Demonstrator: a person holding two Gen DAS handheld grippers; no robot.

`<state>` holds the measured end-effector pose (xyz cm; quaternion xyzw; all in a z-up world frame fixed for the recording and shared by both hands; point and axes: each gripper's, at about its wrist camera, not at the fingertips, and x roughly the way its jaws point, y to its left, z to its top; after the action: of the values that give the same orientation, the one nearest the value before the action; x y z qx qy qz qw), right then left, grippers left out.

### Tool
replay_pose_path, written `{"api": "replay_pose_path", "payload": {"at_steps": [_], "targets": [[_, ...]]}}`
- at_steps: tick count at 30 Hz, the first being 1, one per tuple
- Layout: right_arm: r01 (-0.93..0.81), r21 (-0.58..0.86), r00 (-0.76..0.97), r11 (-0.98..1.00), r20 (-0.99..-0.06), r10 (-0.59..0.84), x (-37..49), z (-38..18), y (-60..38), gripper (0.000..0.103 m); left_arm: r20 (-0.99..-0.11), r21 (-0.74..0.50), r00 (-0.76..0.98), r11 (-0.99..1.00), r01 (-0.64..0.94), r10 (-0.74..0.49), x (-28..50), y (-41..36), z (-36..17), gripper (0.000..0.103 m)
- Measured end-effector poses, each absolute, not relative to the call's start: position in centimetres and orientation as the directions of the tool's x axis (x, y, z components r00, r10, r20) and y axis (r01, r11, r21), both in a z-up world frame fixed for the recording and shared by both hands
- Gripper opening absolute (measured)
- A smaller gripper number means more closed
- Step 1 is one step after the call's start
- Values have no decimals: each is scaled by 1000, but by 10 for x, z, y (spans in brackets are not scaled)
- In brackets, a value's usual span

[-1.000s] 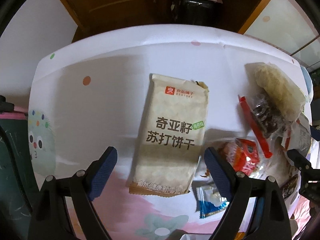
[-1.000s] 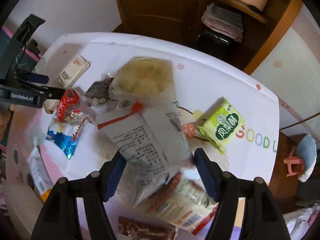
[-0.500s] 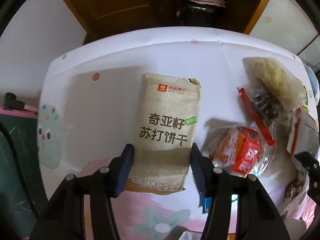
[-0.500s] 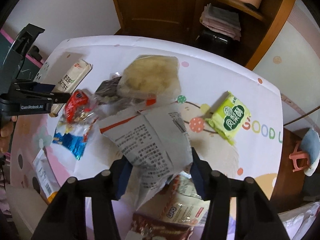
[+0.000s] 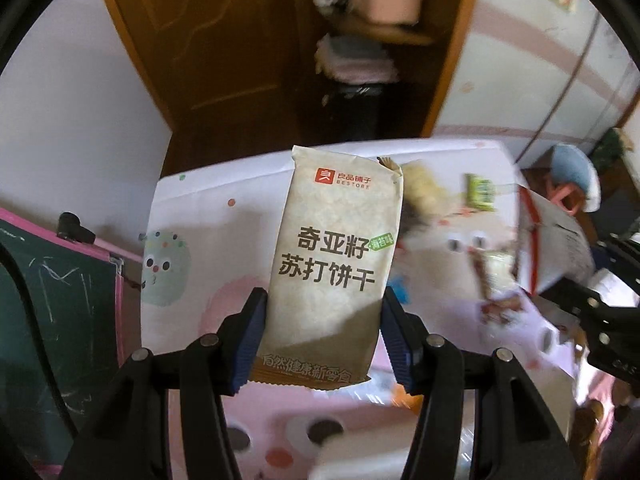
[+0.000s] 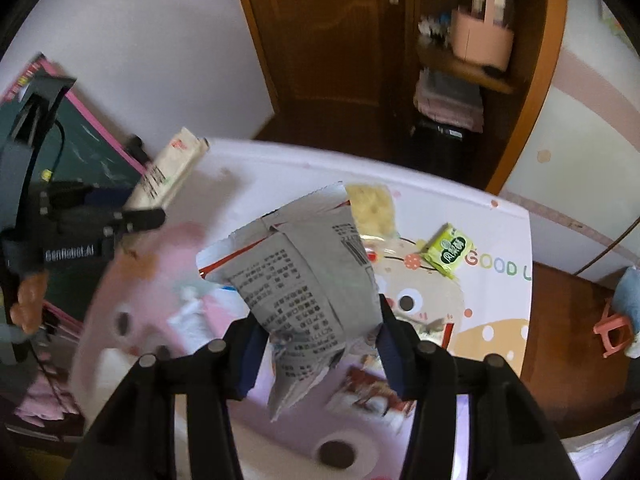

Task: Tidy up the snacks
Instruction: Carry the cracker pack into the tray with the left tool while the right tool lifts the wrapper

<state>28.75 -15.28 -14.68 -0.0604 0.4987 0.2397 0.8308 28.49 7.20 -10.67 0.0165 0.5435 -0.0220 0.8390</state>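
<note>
While both packs hang clear of the surface (image 5: 192, 200), we hold the left tongs (image 5: 324, 332) clenched on a tall beige paper-look cracker pack with dark Chinese lettering (image 5: 332, 256); their blue pads press its lower edges from either side, and the pack stands upright between them. Our right tongs (image 6: 316, 344) grasp a crumpled grey-white foil snack bag printed with small black text (image 6: 304, 284), gripped near its lower end, its torn-looking top tilted away from us; their jaws have just been closing, with the bag between them. Beyond the right tongs, on the white cloth with cartoon prints, lie a clear bag of pale yellow crisps (image 6: 374, 208) and, further to the right, a small lime-green square packet (image 6: 448, 250). Just below the right tongs a red-and-white wrapper (image 6: 372, 394) rests on the cloth, blurred. To the left of the right tongs the other tongs show with the beige pack raised. Other snacks to the right of the left tongs are too blurred to tell apart.
</note>
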Motion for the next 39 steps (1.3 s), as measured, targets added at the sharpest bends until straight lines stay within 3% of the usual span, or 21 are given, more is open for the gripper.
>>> {"api": "replay_pose_path", "payload": {"at_steps": [7,13,25,37,38,39], "targets": [[-490,213,464,845,-757,460,199,-69,-160,50,-866,-61,491,994,86,-96,187,58,-39,54],[-480,227,515,847,-708,482,117,-30,-164,50,-847,-70,526,997,25,-72,106,55,-18,54],[-345,178,502,922,-795,342,38,-31,-168,50,-869,-6,495,1000,22,-16,31,37,-37,54],[-307,120,472,944,-842,261,15,-38,-168,54,-868,44,495,999,22,28,19,21,-39,55],[-302,123,460,945,-850,257,15,-39,-169,55,-868,47,496,999,18,32,18,21,-39,56],[-294,121,454,948,-855,250,15,-41,-169,55,-867,49,496,999,15,35,19,20,-39,63]]}}
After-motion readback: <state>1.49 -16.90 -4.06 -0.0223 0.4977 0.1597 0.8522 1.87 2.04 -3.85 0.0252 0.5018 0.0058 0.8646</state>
